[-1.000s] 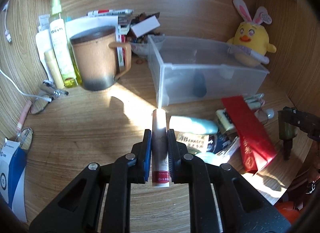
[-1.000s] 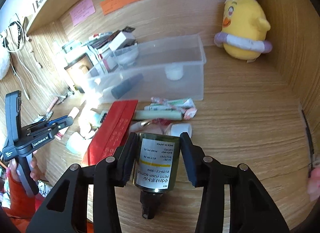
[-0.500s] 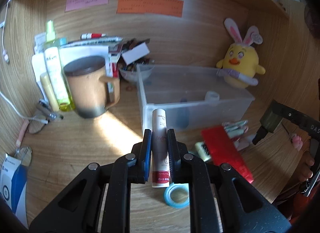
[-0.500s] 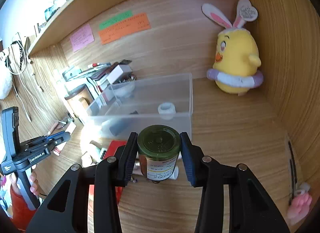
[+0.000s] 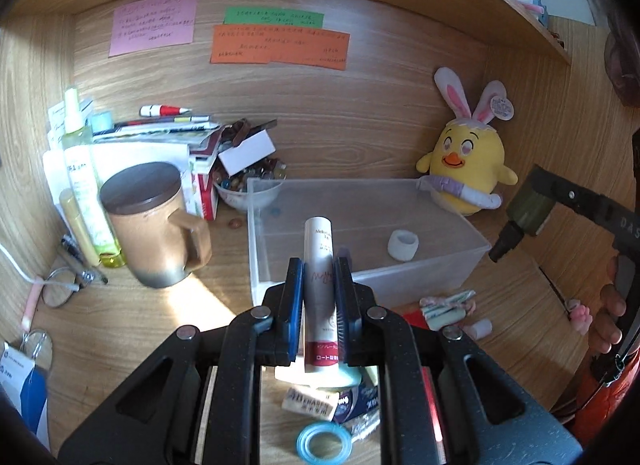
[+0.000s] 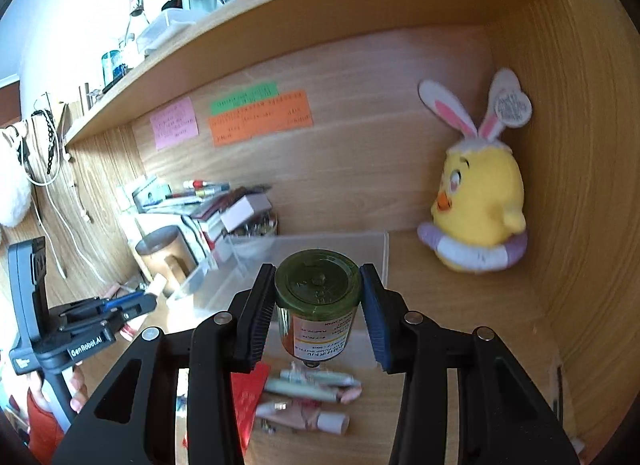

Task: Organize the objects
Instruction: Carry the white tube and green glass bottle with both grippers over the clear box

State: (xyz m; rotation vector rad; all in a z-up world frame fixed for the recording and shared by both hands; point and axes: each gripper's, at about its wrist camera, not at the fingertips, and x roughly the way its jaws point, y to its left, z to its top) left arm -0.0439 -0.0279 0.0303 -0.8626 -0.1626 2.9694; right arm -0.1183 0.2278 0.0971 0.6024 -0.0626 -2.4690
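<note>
In the left wrist view, the left gripper [image 5: 319,301] clamps a white tube [image 5: 320,293] upright between its blue-padded jaws, above the near wall of the clear plastic bin [image 5: 440,277]. Inside the bin lies a small white cap [image 5: 403,245]. A brown lidded mug [image 5: 154,225] stands left of the bin; a yellow chick plush [image 5: 466,169] sits at its far right corner. A blue tape ring [image 5: 324,443] lies on the desk below the jaws. In the right wrist view, the right gripper [image 6: 318,311] grips a green pump bottle [image 6: 316,297], base toward the camera, held in the air before the bin [image 6: 376,245]. A red packet [image 6: 248,397] and several tubes [image 6: 312,383] lie on the desk beneath
</note>
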